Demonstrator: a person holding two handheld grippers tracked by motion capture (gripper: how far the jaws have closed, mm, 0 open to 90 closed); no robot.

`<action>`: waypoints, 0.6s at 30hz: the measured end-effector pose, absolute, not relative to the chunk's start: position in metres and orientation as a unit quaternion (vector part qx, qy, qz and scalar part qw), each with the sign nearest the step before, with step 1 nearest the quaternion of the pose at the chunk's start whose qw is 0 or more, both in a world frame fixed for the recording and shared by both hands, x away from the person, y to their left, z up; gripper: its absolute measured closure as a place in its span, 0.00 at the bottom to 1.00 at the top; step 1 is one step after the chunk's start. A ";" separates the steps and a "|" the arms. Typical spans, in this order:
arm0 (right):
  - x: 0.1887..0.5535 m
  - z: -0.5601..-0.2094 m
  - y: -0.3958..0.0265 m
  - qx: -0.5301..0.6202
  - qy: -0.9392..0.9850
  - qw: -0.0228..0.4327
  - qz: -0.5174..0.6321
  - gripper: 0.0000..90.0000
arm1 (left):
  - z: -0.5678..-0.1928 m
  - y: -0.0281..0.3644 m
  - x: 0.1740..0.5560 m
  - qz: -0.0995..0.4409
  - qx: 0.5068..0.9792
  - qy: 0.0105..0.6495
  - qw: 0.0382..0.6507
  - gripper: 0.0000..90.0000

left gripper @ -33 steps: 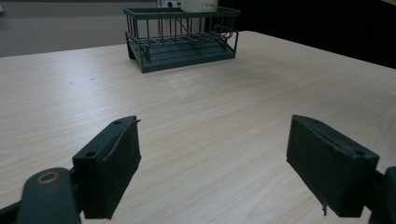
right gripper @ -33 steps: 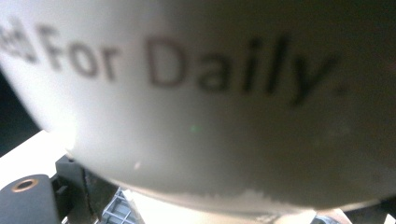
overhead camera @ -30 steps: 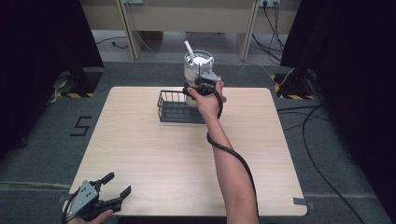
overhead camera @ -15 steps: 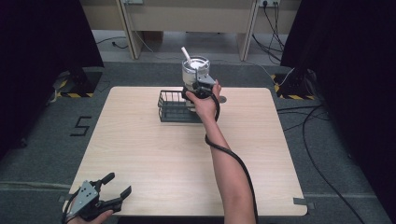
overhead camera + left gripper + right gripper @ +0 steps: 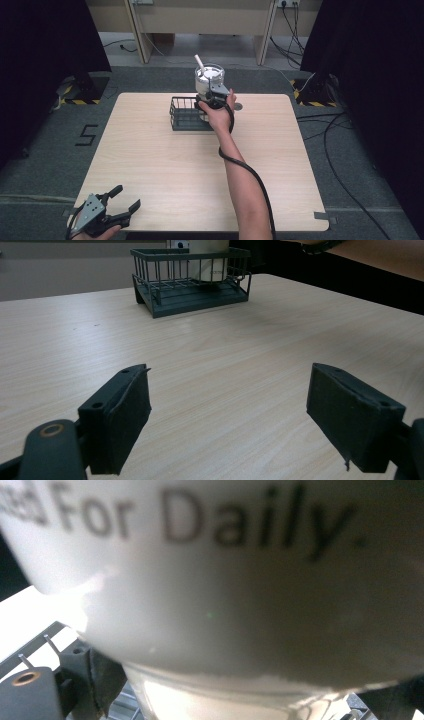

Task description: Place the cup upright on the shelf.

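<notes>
We see a white container (image 5: 240, 595) pressed close against the camera, blurred print reading "For Daily." across it. Our left jaw sits at its lower left; grey wire bars (image 5: 35, 652) below, probably a rack.

My counter (image 5: 150, 165) is a light wood-grain top with rounded corners, standing on grey carpet. A dark wire basket (image 5: 187, 114) sits directly on it near the far edge, about mid-width. A small round grey disc (image 5: 237, 106) lies just right of the basket. In my left tool's view, the basket (image 5: 190, 282) rests flat on the boards.
</notes>
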State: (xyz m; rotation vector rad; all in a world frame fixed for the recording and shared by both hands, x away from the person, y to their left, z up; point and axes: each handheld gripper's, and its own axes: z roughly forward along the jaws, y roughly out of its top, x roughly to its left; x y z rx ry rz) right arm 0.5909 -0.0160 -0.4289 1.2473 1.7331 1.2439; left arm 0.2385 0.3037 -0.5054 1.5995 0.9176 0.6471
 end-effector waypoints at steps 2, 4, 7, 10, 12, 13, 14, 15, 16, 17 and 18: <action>0.590 -0.431 -0.016 0.473 0.661 0.331 0.479 0.11 | -0.505 0.303 0.238 0.275 0.678 0.388 0.560 0.19; 0.590 -0.432 -0.017 0.471 0.659 0.332 0.484 0.10 | -0.505 0.303 0.238 0.275 0.679 0.386 0.560 0.19; 0.588 -0.436 -0.016 0.473 0.651 0.332 0.493 0.10 | -0.505 0.303 0.238 0.274 0.680 0.387 0.560 0.19; 0.586 -0.439 -0.014 0.468 0.651 0.332 0.496 0.09 | -0.505 0.303 0.238 0.276 0.679 0.387 0.560 0.19; 0.587 -0.439 -0.014 0.470 0.649 0.333 0.497 0.08 | -0.505 0.304 0.238 0.277 0.679 0.387 0.559 0.19; 0.587 -0.440 -0.014 0.472 0.649 0.331 0.496 0.08 | -0.505 0.304 0.238 0.277 0.679 0.387 0.559 0.19; 0.587 -0.440 -0.015 0.474 0.650 0.328 0.496 0.07 | -0.505 0.304 0.238 0.277 0.679 0.387 0.558 0.19; 0.588 -0.441 -0.015 0.474 0.652 0.326 0.494 0.04 | -0.505 0.303 0.238 0.277 0.680 0.387 0.558 0.19; 0.588 -0.441 -0.016 0.473 0.657 0.325 0.489 0.04 | -0.505 0.303 0.238 0.277 0.680 0.387 0.558 0.19; 0.588 -0.442 -0.016 0.472 0.660 0.324 0.486 0.03 | -0.505 0.303 0.238 0.277 0.680 0.387 0.558 0.19; 0.588 -0.444 -0.017 0.472 0.662 0.324 0.484 0.03 | -0.505 0.303 0.238 0.277 0.680 0.387 0.558 0.19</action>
